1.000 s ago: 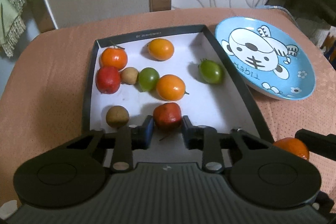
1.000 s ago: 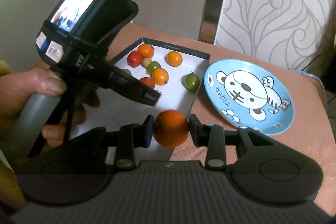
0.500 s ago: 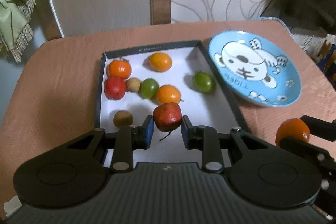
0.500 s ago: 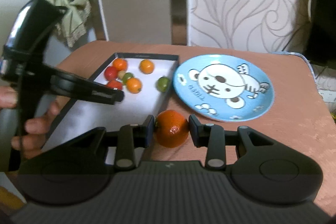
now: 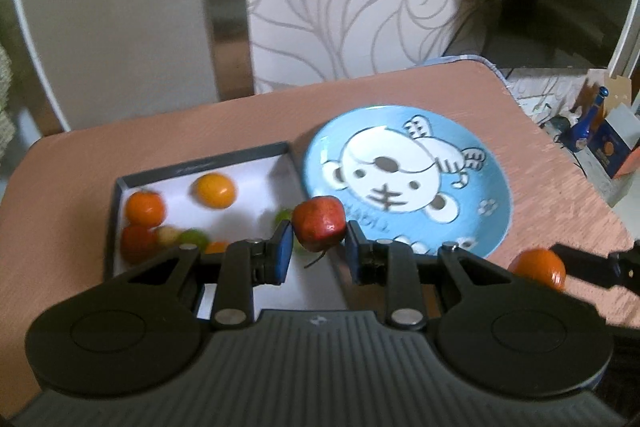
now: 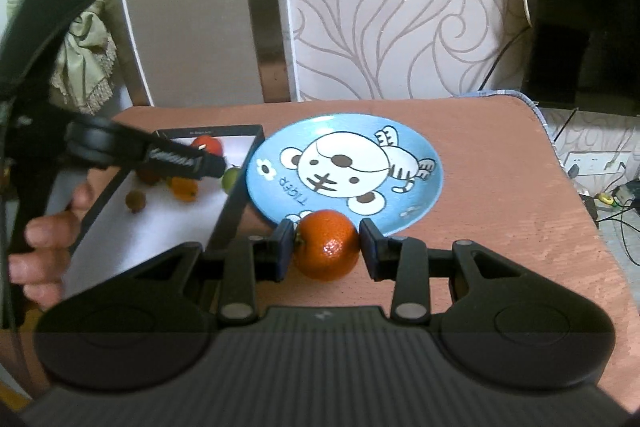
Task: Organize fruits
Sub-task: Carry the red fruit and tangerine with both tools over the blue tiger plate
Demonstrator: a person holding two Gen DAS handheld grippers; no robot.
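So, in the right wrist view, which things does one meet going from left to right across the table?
Person's hand → black tray → held orange in the right gripper → blue tiger plate.

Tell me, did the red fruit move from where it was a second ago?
Yes. The red fruit, gripped by the left gripper, was low inside the tray; now it is lifted and carried right, toward the blue plate.
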